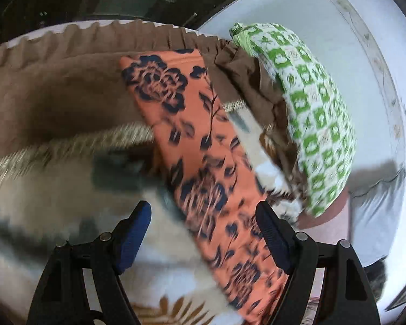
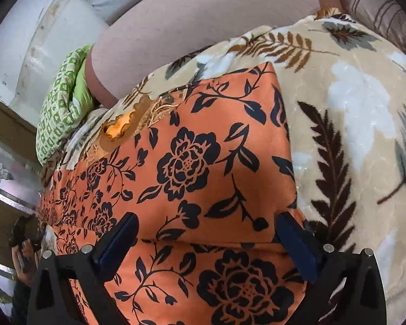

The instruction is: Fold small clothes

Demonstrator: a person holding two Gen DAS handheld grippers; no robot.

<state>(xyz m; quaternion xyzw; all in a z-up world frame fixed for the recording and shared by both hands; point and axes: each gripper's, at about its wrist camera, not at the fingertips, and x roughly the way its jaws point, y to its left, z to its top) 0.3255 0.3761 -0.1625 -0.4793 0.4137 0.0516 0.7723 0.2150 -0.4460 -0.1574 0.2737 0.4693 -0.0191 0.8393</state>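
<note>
An orange cloth with a dark blue flower print lies folded in a long strip on a cream blanket with a leaf pattern. In the right wrist view the orange cloth fills the middle, with a fold edge running between the fingers. My left gripper is open and empty above the strip's near part. My right gripper is open, its fingers wide apart over the cloth. The left wrist view is blurred.
A green and white patterned bundle lies at the blanket's edge; it also shows in the right wrist view. A brown pleated cloth lies beyond the blanket. A pale pink cushion and a white wall stand behind.
</note>
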